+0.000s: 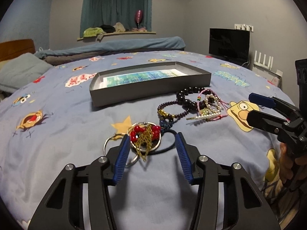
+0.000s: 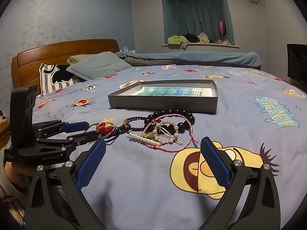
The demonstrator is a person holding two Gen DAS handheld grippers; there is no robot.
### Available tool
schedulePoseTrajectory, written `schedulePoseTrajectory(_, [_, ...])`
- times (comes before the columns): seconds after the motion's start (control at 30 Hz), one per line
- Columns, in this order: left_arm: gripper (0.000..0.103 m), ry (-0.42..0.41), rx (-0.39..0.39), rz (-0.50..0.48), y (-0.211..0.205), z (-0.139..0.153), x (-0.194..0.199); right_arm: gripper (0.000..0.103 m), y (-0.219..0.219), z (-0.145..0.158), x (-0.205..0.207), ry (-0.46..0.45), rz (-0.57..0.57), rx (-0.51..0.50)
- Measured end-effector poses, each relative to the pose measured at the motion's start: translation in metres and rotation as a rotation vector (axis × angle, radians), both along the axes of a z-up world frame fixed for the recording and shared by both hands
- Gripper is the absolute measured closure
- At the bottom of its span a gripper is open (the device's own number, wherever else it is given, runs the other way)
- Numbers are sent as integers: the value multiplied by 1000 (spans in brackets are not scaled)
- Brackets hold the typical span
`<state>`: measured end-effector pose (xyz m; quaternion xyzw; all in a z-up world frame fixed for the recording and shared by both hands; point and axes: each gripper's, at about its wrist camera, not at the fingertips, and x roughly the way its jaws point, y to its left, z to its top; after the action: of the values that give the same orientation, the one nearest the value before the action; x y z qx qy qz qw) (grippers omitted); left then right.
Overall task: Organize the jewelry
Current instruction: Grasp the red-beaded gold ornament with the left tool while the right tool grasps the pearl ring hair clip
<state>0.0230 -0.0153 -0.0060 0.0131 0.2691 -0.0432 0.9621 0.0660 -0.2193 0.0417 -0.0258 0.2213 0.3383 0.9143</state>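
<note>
A pile of jewelry lies on the bedspread before a shallow grey box [image 1: 134,93] [image 2: 153,103]. My left gripper [image 1: 152,140] is open, its blue pads either side of a red-bead and gold-chain piece [image 1: 145,134] [image 2: 104,128] lying on silver hoops [image 1: 109,143] and a black hair tie [image 1: 168,145]. Beyond lie a dark bead bracelet [image 1: 186,99] [image 2: 168,118], a small purple bead bracelet [image 1: 168,111], a pink cord bracelet [image 2: 167,145] and pearl hair clips [image 1: 205,115] [image 2: 153,138]. My right gripper [image 2: 153,147] [image 1: 255,105] is open, just short of the pink cord.
The box holds a blue-green printed sheet [image 2: 172,92]. Pillows [image 2: 96,67] and a wooden headboard [image 2: 63,51] stand at the left, a folded blanket [image 2: 191,57] along the far side. A black monitor [image 1: 229,44] stands at the right by the wall.
</note>
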Motion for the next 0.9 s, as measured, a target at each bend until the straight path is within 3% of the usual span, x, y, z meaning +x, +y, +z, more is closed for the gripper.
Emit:
schedulePoseTrajectory(0.07, [66,14,11,4,0,-1,6,9,1,0,3,-2,-4,-7])
schedulePoseTrajectory(0.2, [90,37,3,15,3,-4,13,16,2,1,12,6,-16,-22])
schedulePoseTrajectory(0.3, [98,20,0,14,5,-1,10,19,2,1,19,16,-20,-32])
schedulePoseTrajectory(0.67, [100,-90,-77,-32,11,19,-5,35,16,-5,37,63,3,-77])
schedulePoseTrajectory(0.9, [100,-113,-76,-40,10,23,-6,43,26,-11,52,100,-5,-113])
